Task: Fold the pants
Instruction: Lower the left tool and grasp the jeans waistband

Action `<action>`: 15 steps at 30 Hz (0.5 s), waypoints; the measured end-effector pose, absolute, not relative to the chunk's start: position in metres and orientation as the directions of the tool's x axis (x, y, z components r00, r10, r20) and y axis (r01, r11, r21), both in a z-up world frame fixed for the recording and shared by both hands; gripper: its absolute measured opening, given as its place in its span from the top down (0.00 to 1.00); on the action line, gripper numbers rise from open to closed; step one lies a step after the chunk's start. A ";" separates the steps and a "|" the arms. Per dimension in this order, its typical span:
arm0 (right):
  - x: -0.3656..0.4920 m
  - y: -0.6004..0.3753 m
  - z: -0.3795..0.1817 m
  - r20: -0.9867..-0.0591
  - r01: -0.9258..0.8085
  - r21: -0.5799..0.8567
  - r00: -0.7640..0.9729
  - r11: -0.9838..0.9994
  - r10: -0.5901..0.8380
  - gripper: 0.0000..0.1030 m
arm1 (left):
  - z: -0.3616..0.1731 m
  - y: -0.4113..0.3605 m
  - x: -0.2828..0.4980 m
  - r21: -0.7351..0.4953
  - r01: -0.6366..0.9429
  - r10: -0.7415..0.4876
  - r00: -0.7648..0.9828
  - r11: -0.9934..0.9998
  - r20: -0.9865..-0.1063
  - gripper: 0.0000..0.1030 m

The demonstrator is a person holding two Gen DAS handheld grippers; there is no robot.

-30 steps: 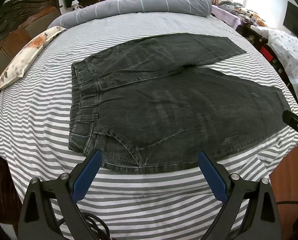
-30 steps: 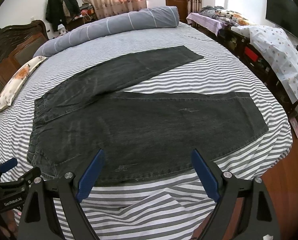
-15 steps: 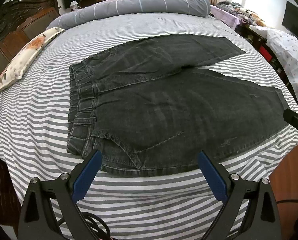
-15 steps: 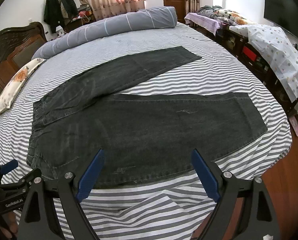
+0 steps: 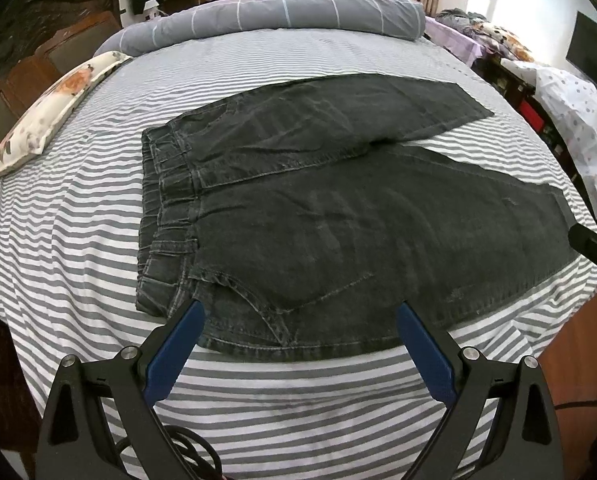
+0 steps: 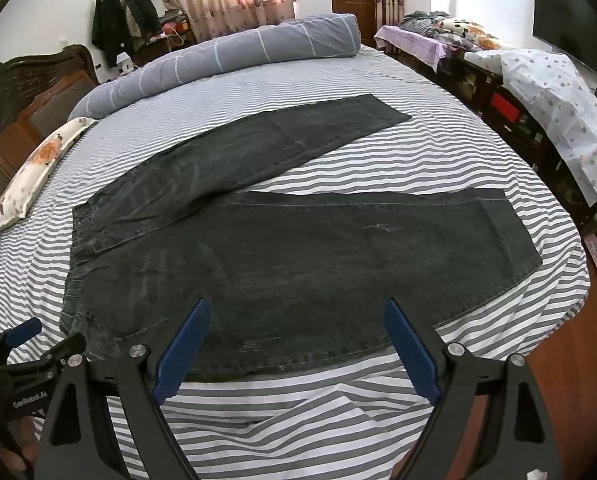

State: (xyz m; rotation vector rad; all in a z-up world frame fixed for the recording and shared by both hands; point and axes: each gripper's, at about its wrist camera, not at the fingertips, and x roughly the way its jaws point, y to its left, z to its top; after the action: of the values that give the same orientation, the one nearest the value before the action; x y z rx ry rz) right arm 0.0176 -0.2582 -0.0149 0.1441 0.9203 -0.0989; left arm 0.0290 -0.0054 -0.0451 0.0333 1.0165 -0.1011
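Dark grey denim pants (image 5: 338,220) lie flat on the striped bed (image 5: 70,240), waistband to the left, both legs spread apart toward the right. My left gripper (image 5: 298,316) is open, hovering just above the near edge of the pants by the waistband and pocket. In the right wrist view the pants (image 6: 298,248) fill the middle. My right gripper (image 6: 294,312) is open over the near leg's lower edge, holding nothing. The left gripper (image 6: 22,340) shows at that view's left edge, and part of the right gripper's body (image 5: 594,244) at the other view's right edge.
A rolled grey duvet (image 5: 282,16) lies along the far side of the bed. A floral pillow (image 5: 58,108) rests by the dark wooden headboard (image 5: 38,52). Cluttered furniture under a spotted cloth (image 6: 558,88) stands to the right. Wooden floor (image 6: 570,360) shows past the bed's right corner.
Both grippers have drawn slightly back and up from the pants. The pants lie as before, and both grippers stay open.
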 end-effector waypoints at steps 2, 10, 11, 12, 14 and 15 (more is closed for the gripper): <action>0.020 -0.256 -0.014 -0.798 0.143 0.087 0.602 0.986 -0.017 0.16 | -0.045 0.004 0.034 -0.019 0.082 -0.060 0.529 0.996 -0.846 0.08; 0.042 -0.245 -0.011 -0.793 0.116 0.111 0.609 0.987 0.018 0.15 | -0.040 0.071 0.077 -0.092 -0.028 -0.061 0.551 0.995 -0.832 0.37; 0.045 -0.243 -0.012 -0.794 0.112 0.109 0.608 0.988 0.018 0.15 | -0.039 0.081 0.083 -0.109 -0.040 -0.068 0.558 0.993 -0.827 0.43; 0.050 -0.239 -0.012 -0.795 0.107 0.106 0.607 0.989 0.019 0.15 | -0.038 0.091 0.089 -0.128 -0.049 -0.079 0.564 0.991 -0.822 0.48; 0.062 -0.232 -0.014 -0.797 0.092 0.101 0.603 0.991 0.026 0.15 | -0.038 0.112 0.106 -0.169 -0.070 -0.099 0.573 0.983 -0.814 0.54; 0.066 -0.229 -0.016 -0.799 0.087 0.099 0.601 0.991 0.027 0.15 | -0.039 0.123 0.115 -0.191 -0.078 -0.112 0.578 0.979 -0.809 0.55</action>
State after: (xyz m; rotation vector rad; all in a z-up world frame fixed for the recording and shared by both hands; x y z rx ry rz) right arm 0.0659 -0.2288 -0.0156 0.1325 0.9259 -0.0345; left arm 0.1152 0.1227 -0.0392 -0.2149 0.9568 -0.0198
